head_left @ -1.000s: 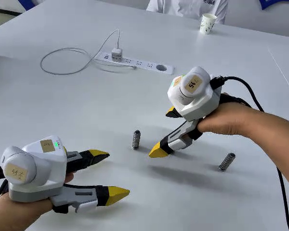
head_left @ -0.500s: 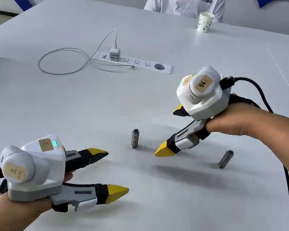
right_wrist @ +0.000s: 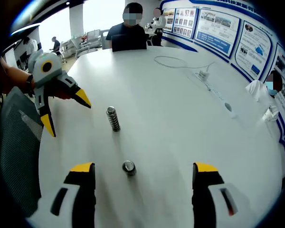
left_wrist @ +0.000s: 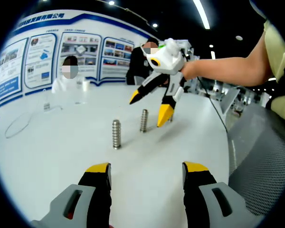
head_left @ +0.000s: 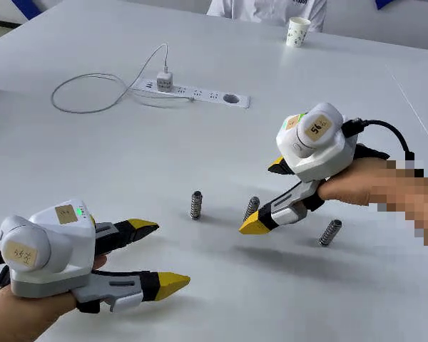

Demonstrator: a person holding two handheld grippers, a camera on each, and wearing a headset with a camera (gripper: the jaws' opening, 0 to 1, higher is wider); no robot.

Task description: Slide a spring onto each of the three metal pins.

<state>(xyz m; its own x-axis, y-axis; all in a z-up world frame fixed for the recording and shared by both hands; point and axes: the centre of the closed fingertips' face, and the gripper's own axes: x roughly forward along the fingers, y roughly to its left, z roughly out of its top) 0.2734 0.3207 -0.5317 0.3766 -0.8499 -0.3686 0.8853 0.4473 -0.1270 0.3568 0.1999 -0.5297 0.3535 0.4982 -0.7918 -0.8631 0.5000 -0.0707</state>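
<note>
Just above the middle spring [head_left: 251, 208] on the table [head_left: 93, 164], the right gripper [head_left: 266, 196] hangs with its jaws spread wide and empty, straddling that spring in its own view, probably lined up to check or seat it. A second spring [head_left: 196, 205] stands left of the middle spring and a third spring [head_left: 330, 232] right of it, all upright as if already on pins, though the coils hide them, so I can't be sure. Nearer the person than the middle spring, the left gripper [head_left: 160, 254] hovers wide open and empty, likely held clear to give the other room.
</note>
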